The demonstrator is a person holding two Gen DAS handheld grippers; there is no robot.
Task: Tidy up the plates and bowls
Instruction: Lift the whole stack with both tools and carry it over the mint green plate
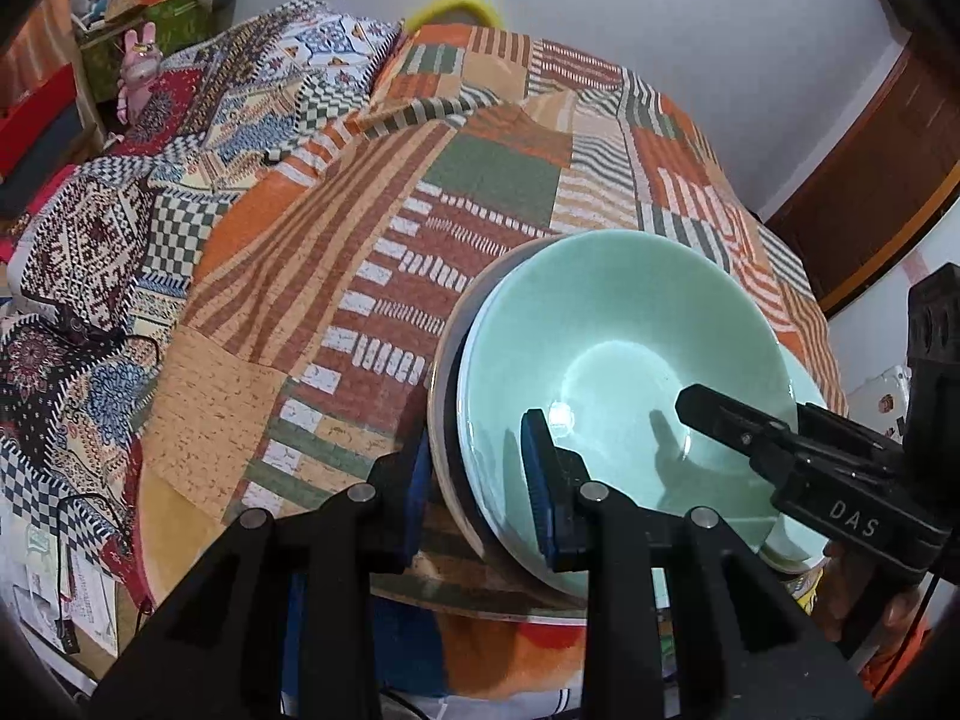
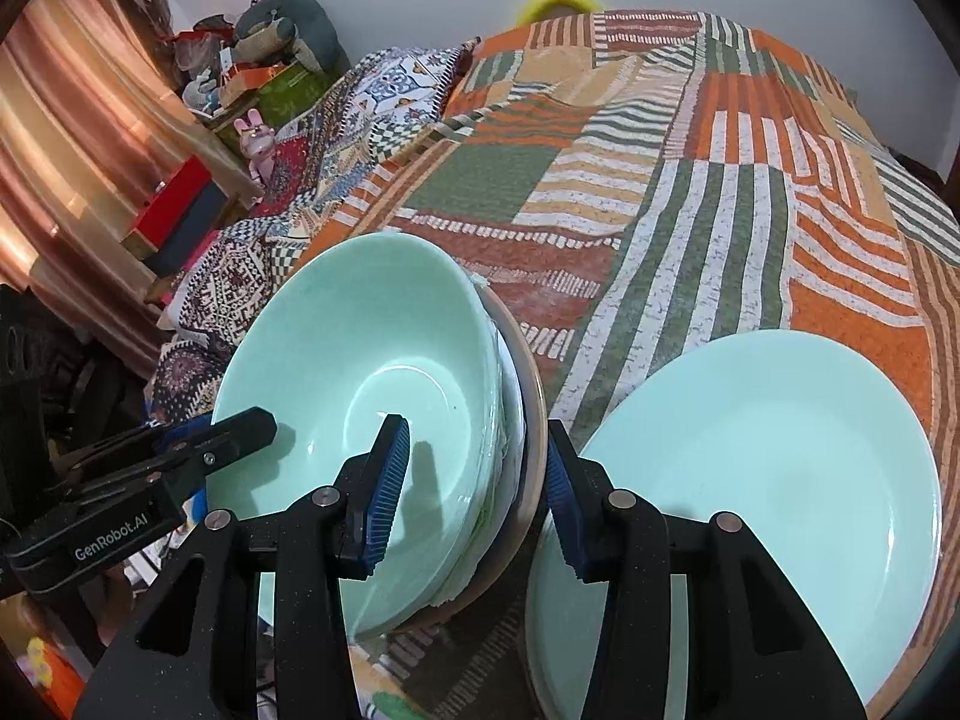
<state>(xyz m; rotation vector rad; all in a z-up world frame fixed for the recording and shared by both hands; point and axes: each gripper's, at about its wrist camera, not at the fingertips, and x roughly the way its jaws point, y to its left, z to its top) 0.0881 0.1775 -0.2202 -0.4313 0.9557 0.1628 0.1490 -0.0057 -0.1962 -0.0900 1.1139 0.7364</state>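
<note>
A stack of pale green bowls (image 1: 618,348) nested in a tan-rimmed dish (image 1: 440,360) is held tilted over the near edge of the patchwork-covered table (image 1: 480,180). My left gripper (image 1: 477,489) is shut on the stack's left rim, one blue pad inside the top bowl and one outside the tan dish. My right gripper (image 2: 474,498) is shut on the opposite rim of the same stack (image 2: 360,348), clamping it the same way. Each gripper shows in the other's view: the right gripper (image 1: 780,450) and the left gripper (image 2: 180,456). A flat pale green plate (image 2: 750,480) lies on the cloth just right of the stack.
The patchwork cloth (image 2: 720,210) covers the whole table, with a second patterned cloth bunched at its left side. Boxes, a pink rabbit toy (image 2: 258,141) and a curtain (image 2: 72,120) crowd the far left. A wooden door (image 1: 870,180) stands at the right.
</note>
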